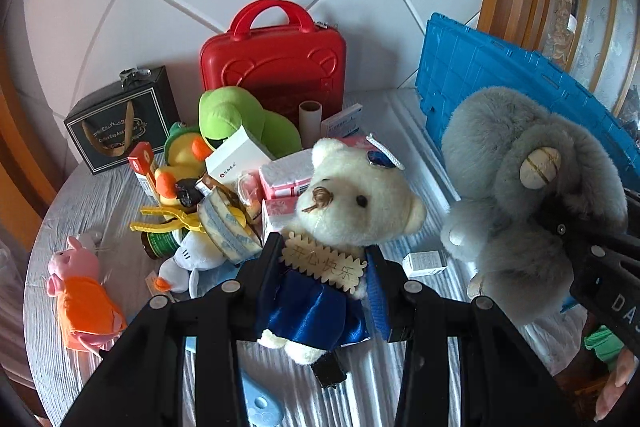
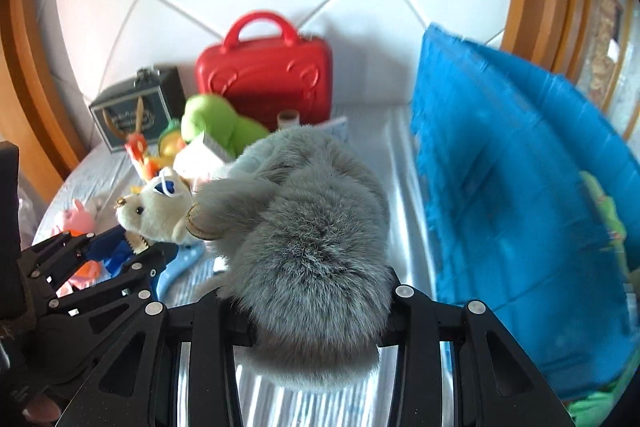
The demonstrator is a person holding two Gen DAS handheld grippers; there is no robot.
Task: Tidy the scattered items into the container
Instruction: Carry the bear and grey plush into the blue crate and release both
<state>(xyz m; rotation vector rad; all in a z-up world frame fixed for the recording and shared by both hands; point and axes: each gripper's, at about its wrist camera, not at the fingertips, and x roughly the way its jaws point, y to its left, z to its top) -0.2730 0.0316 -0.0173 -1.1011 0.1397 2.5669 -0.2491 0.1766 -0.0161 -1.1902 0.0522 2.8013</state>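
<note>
The left tongs [image 1: 322, 271] are clamped on a white bear [image 1: 352, 199] in a blue satin outfit; the two fingers press its body from either side at the centre of the left view, and the bear's head tilts toward the upper left, a wooden tag with Chinese characters at its chest. In the right view the same bear [image 2: 154, 207] sits at mid left, held by those tongs [image 2: 120, 251].

The right tongs [image 2: 312, 303] grip a grey plush [image 2: 308, 227] that fills the centre of the right view, fur bulging between the fingers. In the left view the plush [image 1: 524, 187] hangs at the right side, with the right tongs [image 1: 576, 227] closed on it near the right edge.

A blue crate [image 1: 500, 75] stands at upper right in the left view, just behind the grey plush; in the right view the crate [image 2: 512, 167] is blurred along the right side, something green inside it.

On the striped grey surface [image 1: 100, 195] a heap lies left of centre: a green plush [image 1: 236, 119], a yellow duck [image 1: 184, 163], yellow clips [image 1: 168, 219], white and pink boxes. A pink pig [image 1: 80, 287] in orange lies apart at lower left. A red case [image 1: 276, 67] and a dark box [image 1: 120, 123] stand against the tiled wall.
</note>
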